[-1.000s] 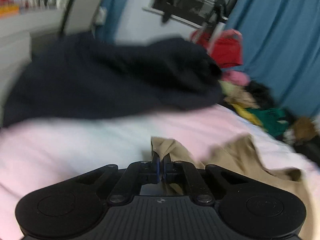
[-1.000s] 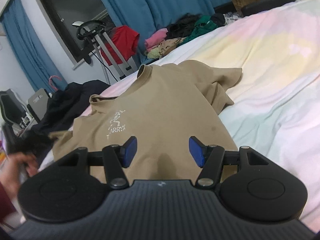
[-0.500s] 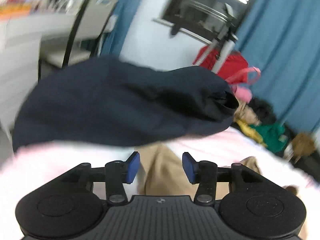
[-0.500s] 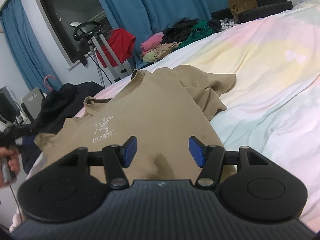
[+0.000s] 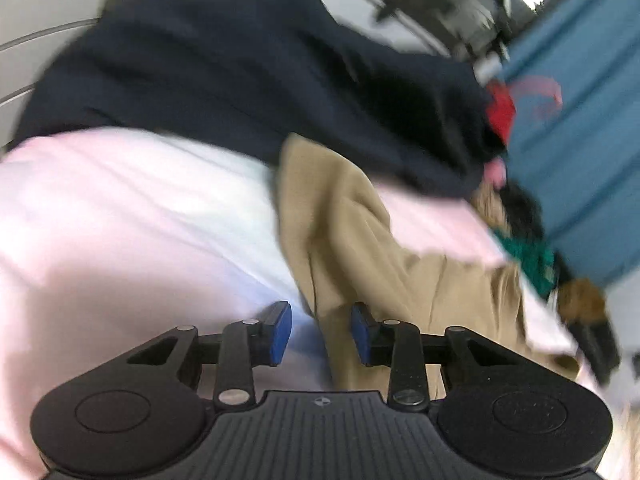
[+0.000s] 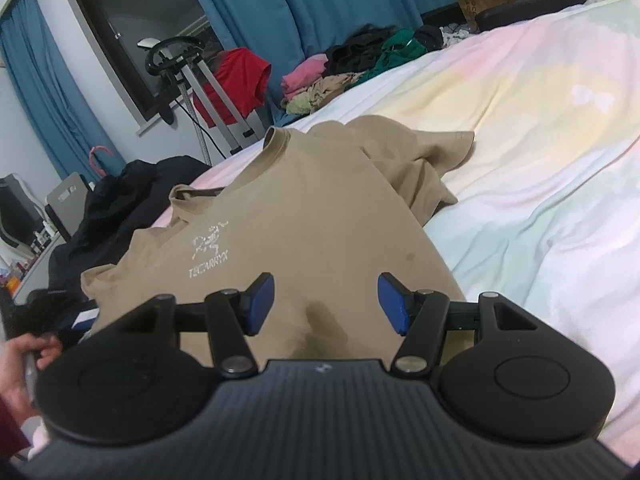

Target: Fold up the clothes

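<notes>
Lying rumpled, logo up, the tan T-shirt (image 6: 304,208) covers the bedsheet (image 6: 520,120).

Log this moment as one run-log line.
left gripper open | right gripper open | tan t-shirt unfolded on bed

Left tool (image 5: 321,333) now off tan shirt (image 5: 360,240)
</notes>
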